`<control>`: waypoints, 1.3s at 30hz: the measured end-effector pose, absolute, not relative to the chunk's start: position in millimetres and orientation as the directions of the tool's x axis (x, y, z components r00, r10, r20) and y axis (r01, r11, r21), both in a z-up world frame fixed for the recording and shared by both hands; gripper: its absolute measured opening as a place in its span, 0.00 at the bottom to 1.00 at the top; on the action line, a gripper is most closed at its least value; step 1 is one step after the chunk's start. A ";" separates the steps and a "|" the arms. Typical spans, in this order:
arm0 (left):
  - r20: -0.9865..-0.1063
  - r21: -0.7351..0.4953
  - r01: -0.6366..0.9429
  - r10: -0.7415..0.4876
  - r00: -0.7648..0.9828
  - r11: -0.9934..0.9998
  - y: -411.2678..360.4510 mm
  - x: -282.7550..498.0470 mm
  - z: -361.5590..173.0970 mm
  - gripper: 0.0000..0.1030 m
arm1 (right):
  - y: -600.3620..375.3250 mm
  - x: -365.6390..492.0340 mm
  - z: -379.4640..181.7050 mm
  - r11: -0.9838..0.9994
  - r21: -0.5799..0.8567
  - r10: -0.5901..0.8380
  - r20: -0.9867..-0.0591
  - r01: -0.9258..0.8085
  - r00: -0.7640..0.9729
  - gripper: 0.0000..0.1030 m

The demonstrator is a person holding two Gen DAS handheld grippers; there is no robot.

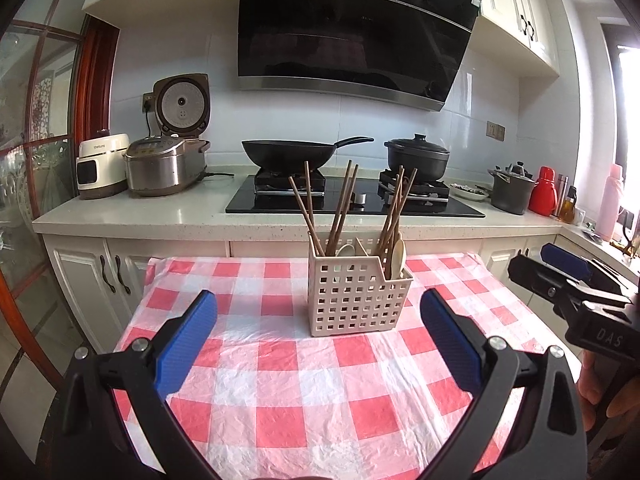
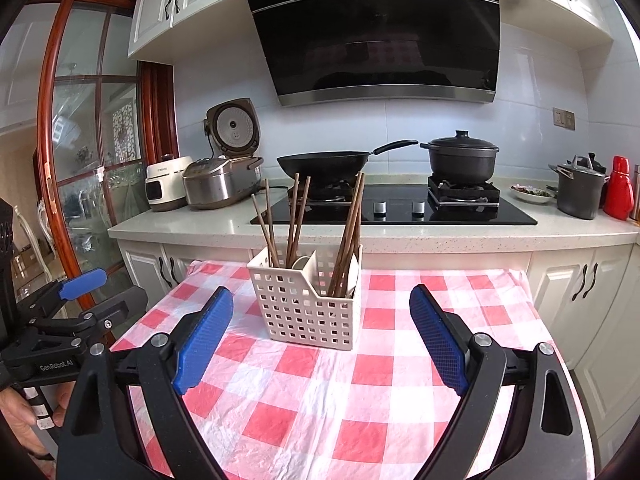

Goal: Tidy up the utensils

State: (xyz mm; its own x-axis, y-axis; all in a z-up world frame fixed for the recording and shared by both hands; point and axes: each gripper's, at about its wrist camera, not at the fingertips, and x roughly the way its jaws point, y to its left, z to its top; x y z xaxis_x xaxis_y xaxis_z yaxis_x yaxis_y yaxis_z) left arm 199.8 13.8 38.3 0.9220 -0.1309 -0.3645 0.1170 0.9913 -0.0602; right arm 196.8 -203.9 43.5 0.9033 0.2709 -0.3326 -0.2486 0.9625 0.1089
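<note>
The main risk is tipping the slotted utensil basket [image 1: 357, 300] — it is light, and its wooden chopsticks [image 1: 340, 208] lean out at loose angles, so a pad catching one stick on the way in could lever the basket over or flick sticks onto the checked tablecloth [image 1: 280, 380]. A pale spoon [image 1: 399, 258] sits in the right compartment, half hidden among sticks, and could be dragged out with them.

The basket stands on the cloth-covered surface, at twelve o'clock from the left hand-held gripper [image 1: 318, 340] and near eleven o'clock from the right hand-held gripper [image 2: 320, 340], apart from both. Both are released, jaws spread wide with nothing between them.
</note>
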 end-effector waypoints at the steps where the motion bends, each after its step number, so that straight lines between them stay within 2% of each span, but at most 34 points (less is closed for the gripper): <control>1: -0.365 -0.059 0.115 -0.129 0.922 0.992 13.9 200.1 38.0 0.95 | -203.6 196.7 43.4 0.962 0.109 0.272 -0.333 -0.250 0.903 0.82; 39: -0.396 -0.074 0.104 -0.125 0.910 0.992 22.5 205.0 35.1 0.95 | -198.4 205.3 30.8 0.965 0.114 0.263 -0.384 -0.237 0.885 0.82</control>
